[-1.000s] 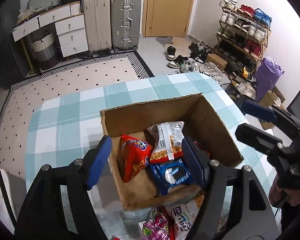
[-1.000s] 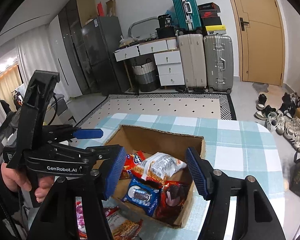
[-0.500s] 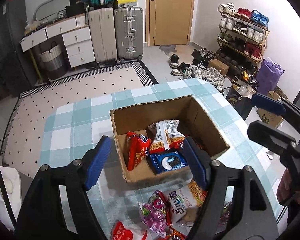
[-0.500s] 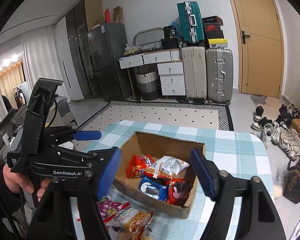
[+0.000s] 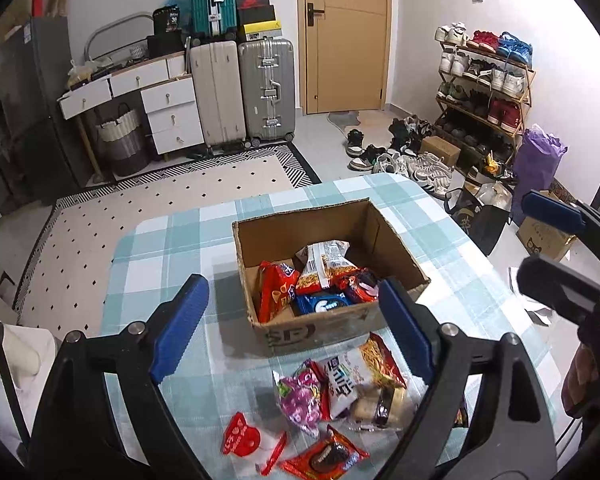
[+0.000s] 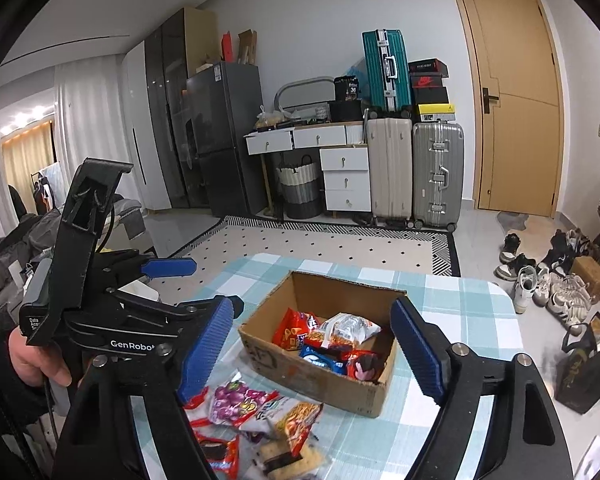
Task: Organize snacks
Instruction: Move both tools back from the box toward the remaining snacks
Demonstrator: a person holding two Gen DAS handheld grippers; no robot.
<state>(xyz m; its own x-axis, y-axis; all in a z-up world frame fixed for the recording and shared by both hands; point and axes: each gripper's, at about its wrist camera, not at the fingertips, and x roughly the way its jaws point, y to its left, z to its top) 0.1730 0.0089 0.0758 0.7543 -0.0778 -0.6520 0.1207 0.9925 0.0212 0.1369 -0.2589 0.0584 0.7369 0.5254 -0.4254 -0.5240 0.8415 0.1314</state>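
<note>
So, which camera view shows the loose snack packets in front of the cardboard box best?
The left wrist view. There the loose snack packets lie spread in the open between the open left gripper fingers, before the cardboard box. In the right wrist view the pile sits low in the frame and the right gripper partly hides it.

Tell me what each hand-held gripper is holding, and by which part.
Nothing: the left hand-held gripper and the right hand-held gripper are both open and empty above the table.
</note>
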